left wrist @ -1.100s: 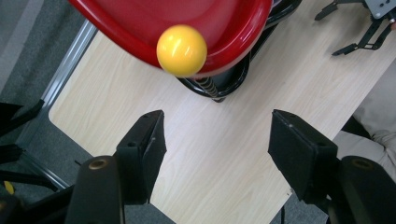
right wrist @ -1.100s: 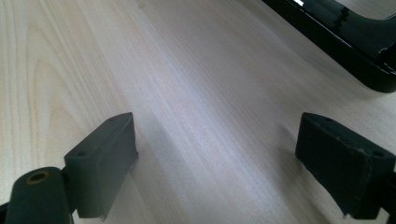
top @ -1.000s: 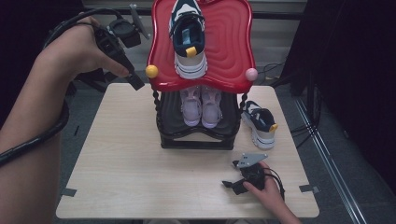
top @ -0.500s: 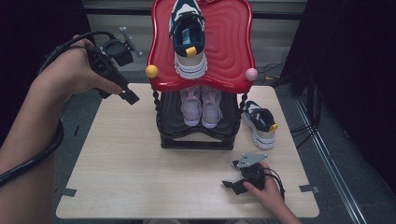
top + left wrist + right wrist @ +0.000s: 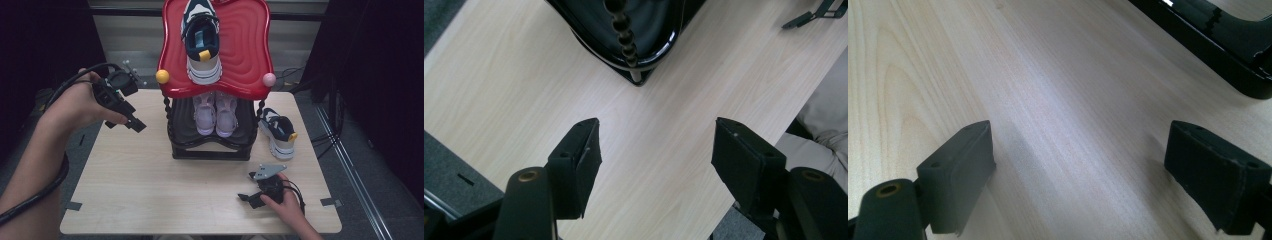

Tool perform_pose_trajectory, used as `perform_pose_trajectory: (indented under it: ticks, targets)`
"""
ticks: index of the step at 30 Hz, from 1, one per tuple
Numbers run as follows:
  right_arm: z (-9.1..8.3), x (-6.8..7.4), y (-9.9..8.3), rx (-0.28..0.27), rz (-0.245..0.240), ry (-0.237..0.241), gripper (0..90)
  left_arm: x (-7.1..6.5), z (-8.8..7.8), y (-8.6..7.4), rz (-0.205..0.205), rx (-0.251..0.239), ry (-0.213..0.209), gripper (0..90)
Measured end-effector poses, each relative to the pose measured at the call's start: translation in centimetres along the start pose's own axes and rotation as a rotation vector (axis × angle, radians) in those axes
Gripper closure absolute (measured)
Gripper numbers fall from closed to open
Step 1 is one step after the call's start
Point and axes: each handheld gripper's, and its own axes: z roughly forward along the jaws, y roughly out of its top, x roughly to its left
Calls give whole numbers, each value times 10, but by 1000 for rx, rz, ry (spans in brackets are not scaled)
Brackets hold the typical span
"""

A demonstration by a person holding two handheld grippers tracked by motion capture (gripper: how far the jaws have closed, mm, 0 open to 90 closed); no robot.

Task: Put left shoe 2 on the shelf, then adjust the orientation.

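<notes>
Pale wooden table [image 5: 150, 185] lies under the left claw [image 5: 134, 123], spread and empty; bring it gently toward the shoe rack [image 5: 210, 145] just ahead.

Shoe rack [image 5: 210, 145] sits mid-table and blocks the centre; its red top shelf [image 5: 250, 55] overhangs the lower tier, so access to the pink shoes [image 5: 216, 114] is from the front only. Navy sneaker [image 5: 278, 131] on the table narrows the gap right of the rack. Bare table [image 5: 135, 190] left and front is open.
</notes>
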Motion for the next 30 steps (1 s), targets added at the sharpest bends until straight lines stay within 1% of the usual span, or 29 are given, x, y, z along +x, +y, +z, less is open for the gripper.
perform_pose_trajectory:
  ticks: [2,3,5,6,8,13,16,17,19,22,24,29,30]
  targets:
    - [0,0,0,0,0,0,117,0,8,-3,7,14,-5,356]
    - [0,0,0,0,0,1,117,-1,12,-5,8,16,-4,355]
    - [0,0,0,0,0,0,117,-1,19,-7,10,15,-18,355]
    - [0,0,0,0,0,0,117,-2,23,-9,1,1,-23,354]
    - [0,0,0,0,0,0,117,-2,29,-12,-5,-9,-32,354]
    - [0,0,0,0,0,0,117,-2,44,-17,1,-9,-54,354]
    - [0,0,0,0,0,1,117,-3,53,-20,-7,-14,-68,354]
    - [0,0,0,0,0,1,117,-3,57,-21,-3,-10,-75,354]
    - [0,0,0,-2,1,0,117,-5,65,-24,-15,-18,-82,354]
    - [0,0,0,-2,0,1,117,-5,77,-27,-11,-8,-91,354]
    - [0,0,0,-3,-2,2,117,-5,85,-30,-10,-15,-99,353]
    - [0,0,0,-3,-2,0,117,-6,108,-37,-31,-31,-121,353]
    - [0,0,0,-3,0,0,117,-6,113,-38,-29,-30,-123,353]
